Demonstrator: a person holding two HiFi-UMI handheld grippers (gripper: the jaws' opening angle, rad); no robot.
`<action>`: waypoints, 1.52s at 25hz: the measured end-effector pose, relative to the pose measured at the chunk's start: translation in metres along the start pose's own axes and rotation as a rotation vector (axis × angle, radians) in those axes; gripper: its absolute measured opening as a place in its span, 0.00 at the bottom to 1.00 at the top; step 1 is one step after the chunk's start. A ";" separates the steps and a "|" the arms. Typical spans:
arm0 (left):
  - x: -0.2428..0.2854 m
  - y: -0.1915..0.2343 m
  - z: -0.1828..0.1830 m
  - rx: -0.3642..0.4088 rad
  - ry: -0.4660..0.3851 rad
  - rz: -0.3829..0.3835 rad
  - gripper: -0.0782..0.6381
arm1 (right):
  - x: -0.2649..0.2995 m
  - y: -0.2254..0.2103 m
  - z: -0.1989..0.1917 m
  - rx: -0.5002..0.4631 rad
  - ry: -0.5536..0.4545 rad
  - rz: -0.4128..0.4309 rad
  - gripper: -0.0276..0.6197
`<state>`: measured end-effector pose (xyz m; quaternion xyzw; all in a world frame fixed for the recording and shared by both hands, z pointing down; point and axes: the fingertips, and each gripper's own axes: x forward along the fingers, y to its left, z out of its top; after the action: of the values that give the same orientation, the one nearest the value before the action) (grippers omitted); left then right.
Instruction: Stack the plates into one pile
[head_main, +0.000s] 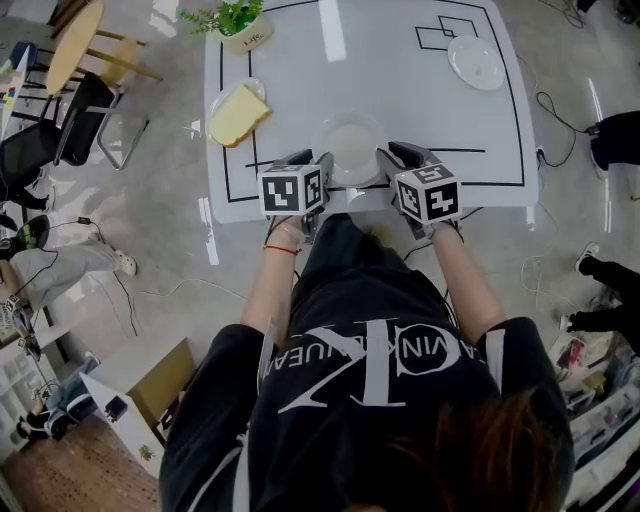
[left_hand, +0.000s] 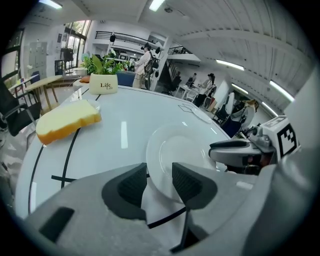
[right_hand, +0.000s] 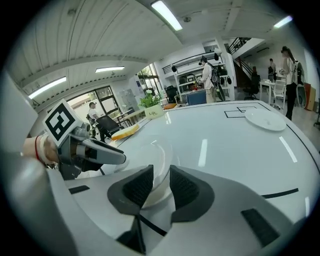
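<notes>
A white plate (head_main: 350, 145) lies near the table's front edge, between my two grippers. My left gripper (head_main: 322, 172) is at its left rim, and in the left gripper view (left_hand: 159, 182) the plate's (left_hand: 180, 150) edge sits in the gap between the jaws with no pad pressing on it. My right gripper (head_main: 385, 165) is at the right rim, jaws likewise apart around the plate's (right_hand: 150, 155) edge in the right gripper view (right_hand: 161, 187). A second white plate (head_main: 475, 62) lies at the far right. A third plate (head_main: 225, 95) at the left carries a yellow slice (head_main: 238, 115).
A potted plant (head_main: 245, 35) stands at the table's far left edge. Black tape lines (head_main: 500, 183) mark a frame on the white table (head_main: 400, 90). Chairs (head_main: 85, 120) and a round wooden table (head_main: 75, 45) stand left of the table. People are in the room behind.
</notes>
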<state>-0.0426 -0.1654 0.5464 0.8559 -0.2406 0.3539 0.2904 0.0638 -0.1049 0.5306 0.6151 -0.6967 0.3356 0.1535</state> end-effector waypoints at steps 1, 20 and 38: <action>0.000 -0.001 -0.001 0.003 0.003 0.002 0.33 | 0.000 0.000 -0.002 -0.014 0.006 -0.004 0.20; -0.006 -0.005 0.001 0.009 -0.051 0.034 0.34 | -0.007 -0.001 -0.012 -0.094 0.001 -0.016 0.22; -0.003 -0.108 0.016 0.134 -0.108 -0.093 0.34 | -0.105 -0.061 -0.018 0.019 -0.172 -0.119 0.23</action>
<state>0.0298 -0.0980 0.4994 0.9014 -0.1917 0.3087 0.2354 0.1397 -0.0150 0.4952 0.6833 -0.6665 0.2783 0.1069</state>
